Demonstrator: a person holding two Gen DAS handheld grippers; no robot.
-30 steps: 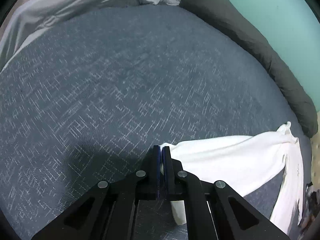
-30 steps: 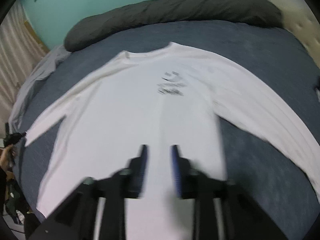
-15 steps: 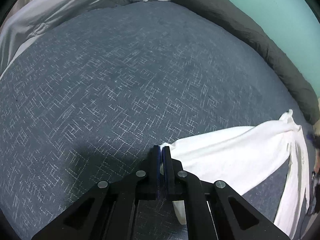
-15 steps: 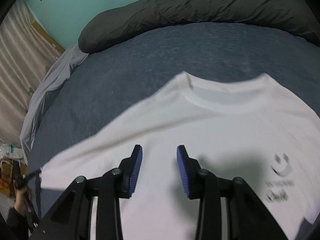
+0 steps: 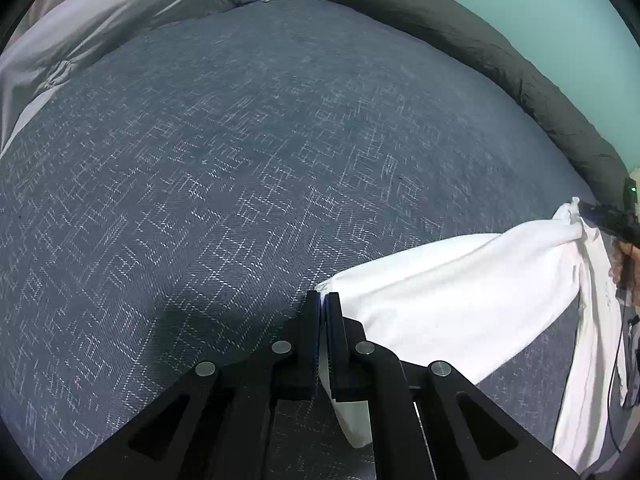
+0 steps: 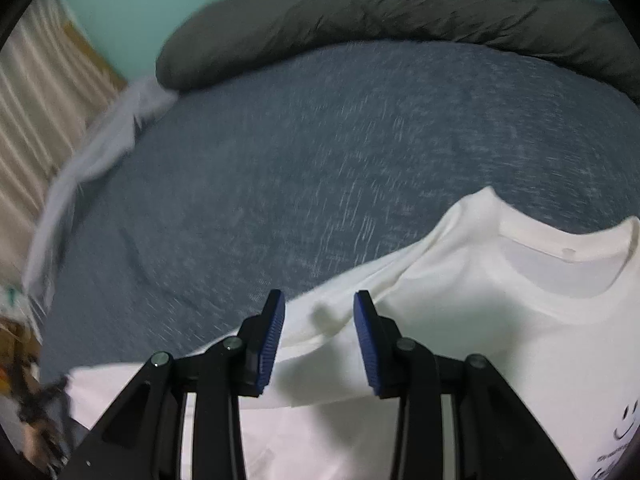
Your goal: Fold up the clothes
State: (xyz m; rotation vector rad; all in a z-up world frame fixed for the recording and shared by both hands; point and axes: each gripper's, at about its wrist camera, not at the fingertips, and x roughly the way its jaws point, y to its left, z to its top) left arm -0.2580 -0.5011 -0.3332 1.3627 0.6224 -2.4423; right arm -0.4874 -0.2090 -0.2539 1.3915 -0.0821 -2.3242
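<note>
My left claw [image 5: 322, 300] was clamped shut on the cuff of the one white long-sleeved shirt [image 5: 460, 300], its sleeve stretching off to my right. My right claw [image 6: 319, 320] hung open over the shirt's shoulder, collar to its right. Ahead lay open blue bedspread [image 5: 240, 160], edged by one dark bolster [image 6: 380, 12] and a grey sheet [image 5: 120, 12].

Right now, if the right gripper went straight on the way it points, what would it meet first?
Probably the white shirt: its shoulder fabric lies between the open fingers of the right gripper. Beyond is the blue bedspread; depth is unclear.
</note>
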